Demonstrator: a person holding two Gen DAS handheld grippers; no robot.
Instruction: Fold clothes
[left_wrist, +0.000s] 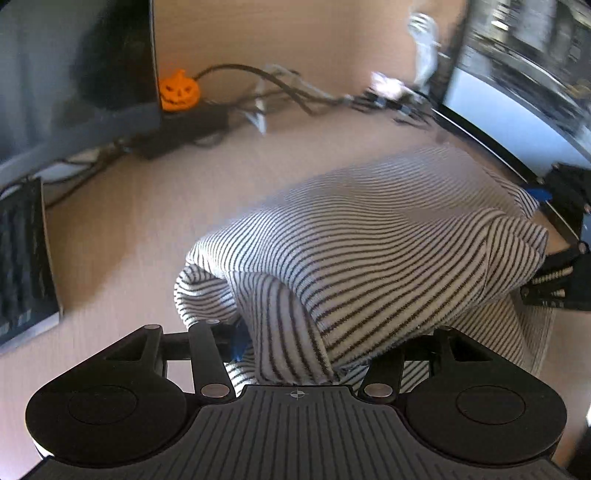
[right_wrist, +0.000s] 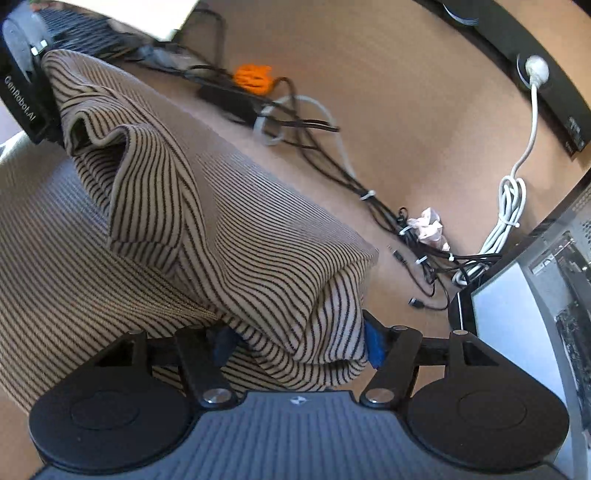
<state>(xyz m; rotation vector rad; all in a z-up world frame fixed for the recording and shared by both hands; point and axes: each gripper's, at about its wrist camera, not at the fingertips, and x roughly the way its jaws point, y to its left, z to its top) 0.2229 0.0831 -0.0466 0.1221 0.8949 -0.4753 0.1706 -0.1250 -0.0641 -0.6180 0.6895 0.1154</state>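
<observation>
A black-and-white striped garment (left_wrist: 369, 240) hangs stretched between my two grippers above a tan desk (left_wrist: 129, 229). My left gripper (left_wrist: 288, 347) is shut on one bunched edge of the cloth, which hides its fingertips. My right gripper (right_wrist: 299, 339) is shut on the other edge of the same striped garment (right_wrist: 229, 236). The right gripper shows at the right edge of the left wrist view (left_wrist: 561, 280). The left gripper shows at the top left of the right wrist view (right_wrist: 26, 99). A lower layer of the garment lies on the desk.
An orange pumpkin figure (left_wrist: 179, 90) sits on a black box at the back. Tangled cables (right_wrist: 332, 155), a white coiled cord (right_wrist: 511, 206) and crumpled paper (right_wrist: 428, 225) lie on the desk. A monitor (right_wrist: 524, 314) stands at right, a keyboard (left_wrist: 22, 258) at left.
</observation>
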